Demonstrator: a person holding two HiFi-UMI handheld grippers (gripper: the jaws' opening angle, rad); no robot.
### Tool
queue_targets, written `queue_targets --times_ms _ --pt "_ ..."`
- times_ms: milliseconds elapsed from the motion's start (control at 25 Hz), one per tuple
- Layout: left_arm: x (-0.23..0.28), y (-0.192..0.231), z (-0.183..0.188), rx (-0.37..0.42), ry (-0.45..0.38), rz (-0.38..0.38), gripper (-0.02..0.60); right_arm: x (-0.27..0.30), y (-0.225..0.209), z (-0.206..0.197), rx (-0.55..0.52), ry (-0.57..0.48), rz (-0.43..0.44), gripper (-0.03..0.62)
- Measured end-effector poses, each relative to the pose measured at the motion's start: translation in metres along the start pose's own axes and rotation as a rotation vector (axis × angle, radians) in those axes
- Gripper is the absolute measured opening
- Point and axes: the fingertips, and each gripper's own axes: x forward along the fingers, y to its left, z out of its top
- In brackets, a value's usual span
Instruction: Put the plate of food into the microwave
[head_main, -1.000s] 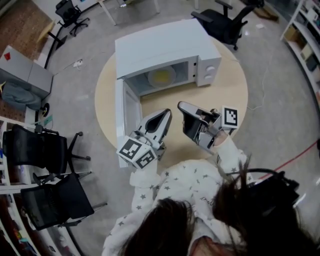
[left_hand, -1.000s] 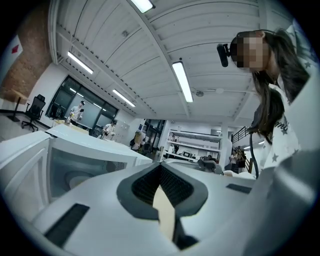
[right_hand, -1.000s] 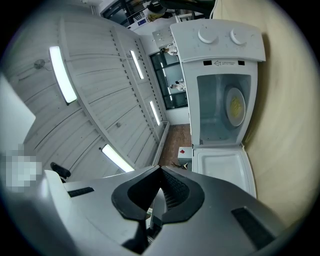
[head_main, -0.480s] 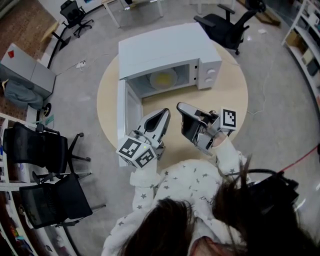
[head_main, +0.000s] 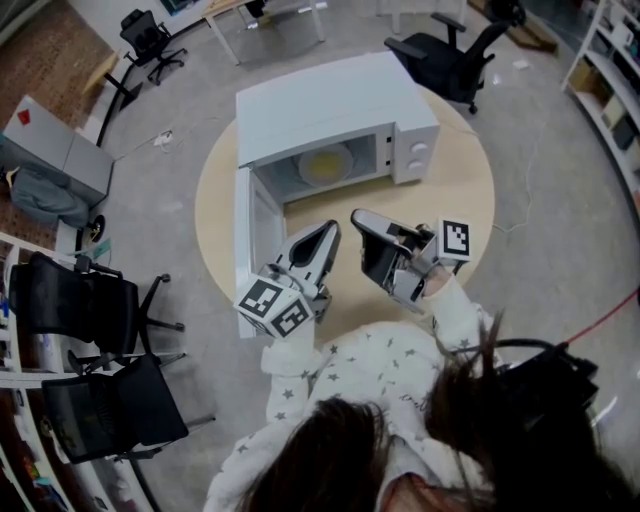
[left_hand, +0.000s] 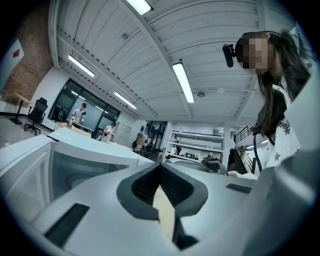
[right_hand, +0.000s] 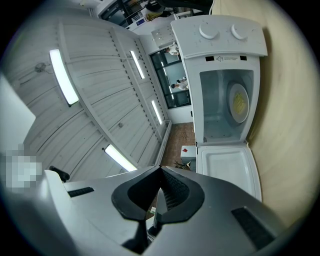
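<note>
Over the near half of the round table (head_main: 455, 190), the left gripper (head_main: 331, 229) and the right gripper (head_main: 357, 214) hover side by side, each with its jaws pressed together and nothing between them. Star-patterned sleeves (head_main: 385, 360) run back from them. The left gripper hangs just beside the door (head_main: 250, 230) of the microwave (head_main: 330, 100), which is swung fully open toward the person. The plate of food (head_main: 325, 163) sits inside the microwave's cavity, well apart from both grippers, carrying what looks like something yellow. Black office chairs (head_main: 75, 300) stand on the grey floor around the table.
</note>
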Motion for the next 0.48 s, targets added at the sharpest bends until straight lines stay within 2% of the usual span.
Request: queue_targets --times_ms 480 --pt "0.0026 -0.0021 0.0003 0.000 0.016 0.002 -0.003 0.0003 -0.0012 -0.0005 0.006 0.004 -0.002 0.006"
